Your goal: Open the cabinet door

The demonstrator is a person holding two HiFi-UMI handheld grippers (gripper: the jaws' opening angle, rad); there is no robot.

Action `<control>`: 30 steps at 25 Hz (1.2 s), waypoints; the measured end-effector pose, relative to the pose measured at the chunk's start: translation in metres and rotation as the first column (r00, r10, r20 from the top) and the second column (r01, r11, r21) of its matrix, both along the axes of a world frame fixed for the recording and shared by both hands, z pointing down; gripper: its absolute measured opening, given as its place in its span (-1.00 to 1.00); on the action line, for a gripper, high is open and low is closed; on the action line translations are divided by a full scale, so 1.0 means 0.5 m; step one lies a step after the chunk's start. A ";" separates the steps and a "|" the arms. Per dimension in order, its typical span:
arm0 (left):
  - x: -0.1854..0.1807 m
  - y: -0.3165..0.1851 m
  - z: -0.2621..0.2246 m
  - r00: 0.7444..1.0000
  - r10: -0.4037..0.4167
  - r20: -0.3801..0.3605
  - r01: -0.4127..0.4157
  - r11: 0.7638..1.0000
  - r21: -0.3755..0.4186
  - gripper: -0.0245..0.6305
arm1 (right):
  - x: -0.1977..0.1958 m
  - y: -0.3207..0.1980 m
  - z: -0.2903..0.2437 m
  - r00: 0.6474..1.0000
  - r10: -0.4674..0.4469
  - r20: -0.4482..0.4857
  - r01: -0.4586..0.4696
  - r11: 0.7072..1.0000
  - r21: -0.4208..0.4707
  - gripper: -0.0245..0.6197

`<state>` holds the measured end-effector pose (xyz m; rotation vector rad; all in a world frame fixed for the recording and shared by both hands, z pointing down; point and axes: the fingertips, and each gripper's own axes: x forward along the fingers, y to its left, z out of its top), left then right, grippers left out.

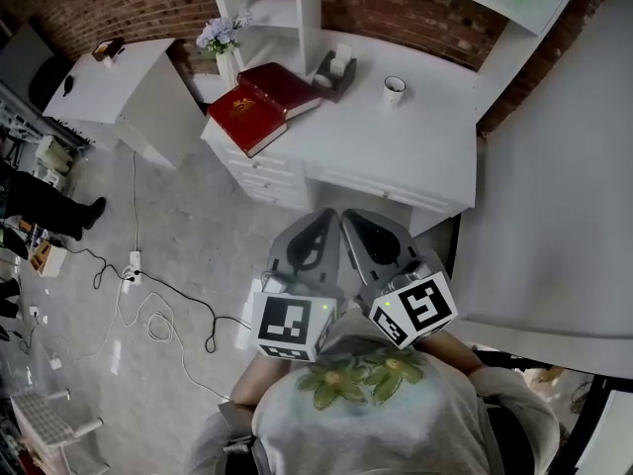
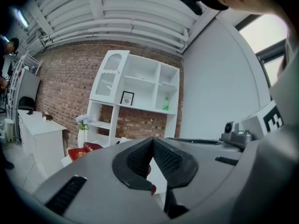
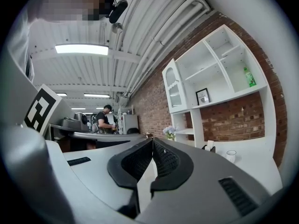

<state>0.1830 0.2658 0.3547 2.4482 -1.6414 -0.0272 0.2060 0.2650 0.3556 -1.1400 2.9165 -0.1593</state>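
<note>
Left gripper (image 2: 152,144) and right gripper (image 3: 152,143) hover before the white desk (image 1: 415,137), each pinched together, empty. Above the desk's left end, the arched white cabinet door (image 2: 110,76) stands upright, tall, closed, facing the room.

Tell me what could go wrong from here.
Cables lie loose beside the desk; a step could snag them. The cabinet door sits high above the desk, so reaching may knock the cup or vase. The left gripper and right gripper are shut, not ready to grasp.
</note>
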 end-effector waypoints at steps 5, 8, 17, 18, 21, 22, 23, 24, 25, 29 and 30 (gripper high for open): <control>-0.049 -0.010 0.009 1.000 0.014 0.000 -0.014 1.000 -0.006 -0.89 | -0.049 -0.008 0.011 1.000 0.007 -0.012 -0.007 1.000 -0.008 -0.85; -0.074 -0.010 0.018 0.999 0.032 0.006 -0.032 0.999 -0.008 -0.89 | -0.075 -0.008 0.021 1.000 0.024 -0.004 -0.024 1.000 -0.012 -0.85; -0.133 -0.005 0.069 0.998 0.055 -0.005 -0.055 0.997 -0.059 -0.89 | -0.134 0.000 0.070 0.999 0.048 -0.016 -0.049 0.997 -0.057 -0.85; -0.139 -0.008 0.069 0.999 0.054 -0.007 -0.054 0.997 -0.057 -0.89 | -0.139 -0.003 0.069 0.999 0.046 -0.019 -0.047 0.998 -0.053 -0.85; -0.153 -0.023 0.063 0.999 0.044 -0.018 -0.045 0.998 -0.049 -0.89 | -0.153 -0.017 0.064 0.999 0.036 -0.027 -0.038 0.998 -0.045 -0.85; -0.157 -0.029 0.063 0.999 0.040 -0.021 -0.041 0.998 -0.049 -0.89 | -0.158 -0.023 0.064 0.999 0.032 -0.028 -0.034 0.998 -0.044 -0.85; -0.161 -0.035 0.064 0.999 0.037 -0.022 -0.038 0.998 -0.049 -0.89 | -0.162 -0.029 0.065 0.999 0.028 -0.028 -0.030 0.999 -0.044 -0.85; -0.165 -0.042 0.066 0.999 0.035 -0.022 -0.036 0.998 -0.050 -0.89 | -0.166 -0.036 0.066 0.999 0.025 -0.028 -0.026 0.999 -0.044 -0.85; -0.169 -0.050 0.068 0.999 0.033 -0.020 -0.034 0.998 -0.051 -0.89 | -0.170 -0.045 0.068 0.999 0.021 -0.026 -0.022 0.999 -0.045 -0.85; -0.184 -0.092 0.069 1.000 0.020 -0.017 -0.021 0.998 -0.058 -0.89 | -0.184 -0.087 0.071 1.000 0.008 -0.023 -0.009 0.999 -0.051 -0.85; -0.187 -0.106 0.068 1.000 0.017 -0.016 -0.018 0.998 -0.059 -0.89 | -0.187 -0.101 0.070 1.000 0.004 -0.022 -0.005 0.999 -0.052 -0.85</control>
